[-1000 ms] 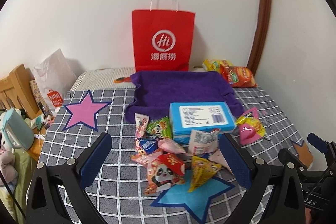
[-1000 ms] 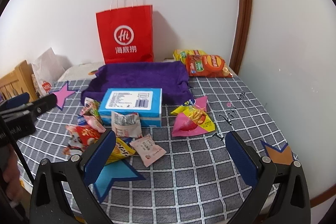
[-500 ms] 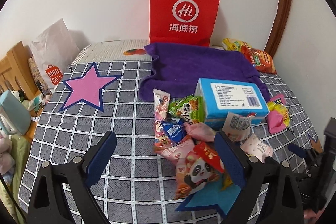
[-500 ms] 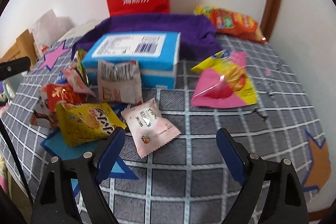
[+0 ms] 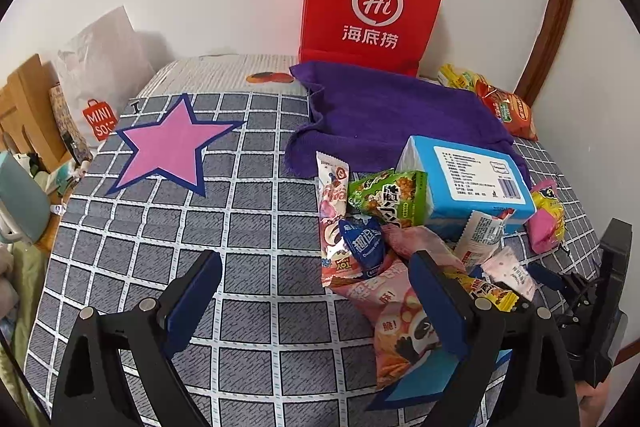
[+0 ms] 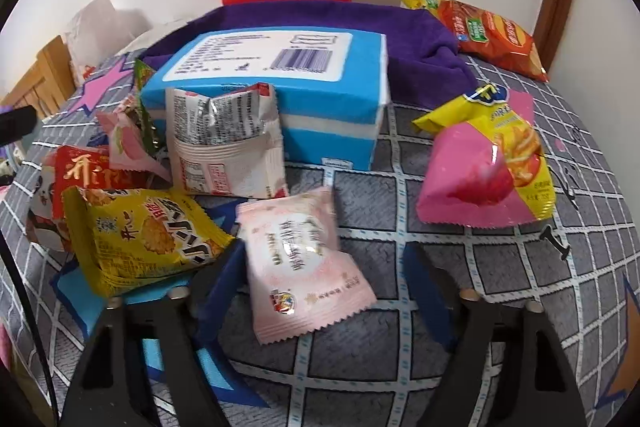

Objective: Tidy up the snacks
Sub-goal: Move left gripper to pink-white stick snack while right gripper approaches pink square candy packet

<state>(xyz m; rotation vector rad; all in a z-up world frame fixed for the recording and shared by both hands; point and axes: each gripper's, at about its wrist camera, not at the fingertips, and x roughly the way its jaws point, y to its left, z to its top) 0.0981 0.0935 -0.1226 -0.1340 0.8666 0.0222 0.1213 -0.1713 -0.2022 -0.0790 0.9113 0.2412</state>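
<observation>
A heap of snack packets lies on a grey checked cloth beside a blue box [image 5: 472, 179] [image 6: 280, 83]. My right gripper [image 6: 324, 283] is open and low, its fingers on either side of a pale pink packet [image 6: 304, 263]. A yellow packet [image 6: 140, 231] lies left of it, a white torn packet [image 6: 228, 143] leans on the box, and a pink-and-yellow packet [image 6: 488, 171] lies to the right. My left gripper [image 5: 316, 303] is open and empty over bare cloth, its right finger [image 5: 436, 307] above a pink panda packet [image 5: 396, 319]. A green packet [image 5: 388, 195] and a dark blue packet [image 5: 364, 243] lie in the heap.
A purple towel [image 5: 392, 111] lies behind the box, with a red paper bag [image 5: 372, 3] against the wall. Orange chip bags [image 6: 492, 35] sit at the back right. A pink star [image 5: 168, 147] marks the cloth at left. A white bag [image 5: 100, 67] and a wooden frame [image 5: 24, 103] stand at the left edge.
Both grippers moved forward and lower toward the snacks. The right one has come down around the pale pink packet; the left one has shifted left of the heap.
</observation>
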